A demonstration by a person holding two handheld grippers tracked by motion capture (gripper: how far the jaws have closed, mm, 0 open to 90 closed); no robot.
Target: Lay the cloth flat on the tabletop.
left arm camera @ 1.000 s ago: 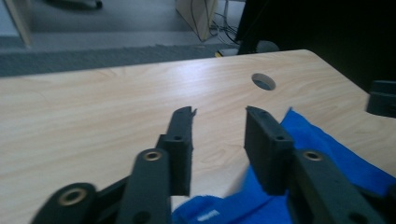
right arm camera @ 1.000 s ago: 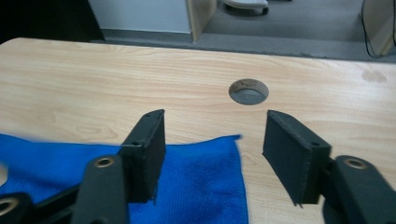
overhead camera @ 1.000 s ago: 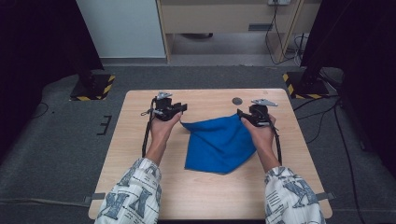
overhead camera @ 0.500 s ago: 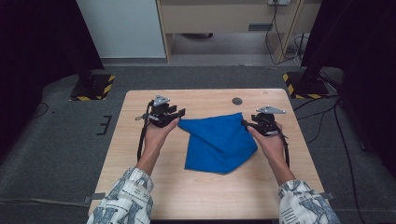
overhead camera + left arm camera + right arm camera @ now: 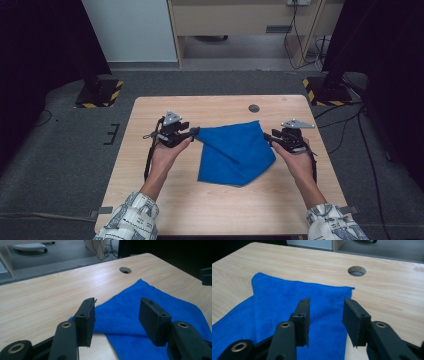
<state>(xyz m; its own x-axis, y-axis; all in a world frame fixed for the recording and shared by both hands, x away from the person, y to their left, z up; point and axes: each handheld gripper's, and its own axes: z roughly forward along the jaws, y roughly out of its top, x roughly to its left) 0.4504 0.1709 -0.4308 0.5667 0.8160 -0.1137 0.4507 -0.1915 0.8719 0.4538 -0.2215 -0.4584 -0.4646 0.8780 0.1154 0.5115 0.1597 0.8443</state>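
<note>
Cloth [image 5: 234,152], blue and folded, lies flat near the middle of the table [image 5: 150,200], just on the person's side of the round cable hole [image 5: 254,108]. It looks soft and light, a fuzzy microfibre sort of thing, limp enough to sag wherever it isn't supported, and in no danger of breaking. Best hold, I'd judge, is at the corners or along a folded edge, pinching through both layers so they don't slide apart.

Left gripper [image 5: 192,132] sits at the cloth's upper left corner. Its jaws have just been opening, and the left gripper view shows them standing apart above that corner, pads [image 5: 86,321] pressing on nothing. Right gripper [image 5: 272,137] is just beside the cloth's right edge; its jaws have just been closing, yet the right gripper view shows a clear gap, blue fabric lying below and beyond them, nothing pinched.

Shape now: a rough triangle, widest along the edge nearest the cable hole, that long edge running left to right between the two grippers. The point aims away from the hole, back toward the person.
</note>
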